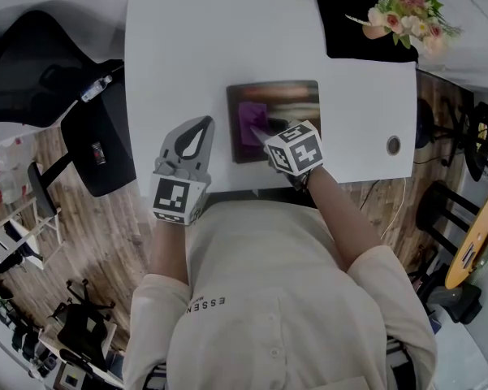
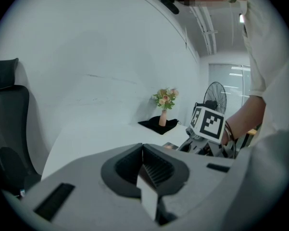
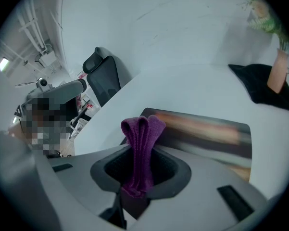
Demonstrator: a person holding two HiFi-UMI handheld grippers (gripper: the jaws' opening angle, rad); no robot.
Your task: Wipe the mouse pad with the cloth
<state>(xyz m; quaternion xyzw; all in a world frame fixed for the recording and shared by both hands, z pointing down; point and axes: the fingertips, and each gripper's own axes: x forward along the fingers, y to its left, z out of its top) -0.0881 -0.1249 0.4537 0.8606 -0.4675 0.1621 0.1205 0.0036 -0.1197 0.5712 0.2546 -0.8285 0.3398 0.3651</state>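
Observation:
A dark rectangular mouse pad (image 1: 288, 104) lies on the white table (image 1: 179, 55), near its front edge. My right gripper (image 1: 265, 137) is over the pad's near left part, shut on a folded purple cloth (image 1: 251, 121). In the right gripper view the cloth (image 3: 140, 148) stands up between the jaws, with the mouse pad (image 3: 207, 134) just beyond. My left gripper (image 1: 200, 127) hovers over bare table left of the pad, shut with nothing in it. In the left gripper view its jaws (image 2: 143, 148) meet, and the right gripper's marker cube (image 2: 209, 123) shows to the right.
A vase of flowers (image 1: 406, 16) stands on a black cloth (image 1: 349, 31) at the table's far right corner. A round cable hole (image 1: 393, 145) sits near the right edge. A black office chair (image 1: 97, 145) stands left of the table. A fan (image 2: 215, 98) stands behind.

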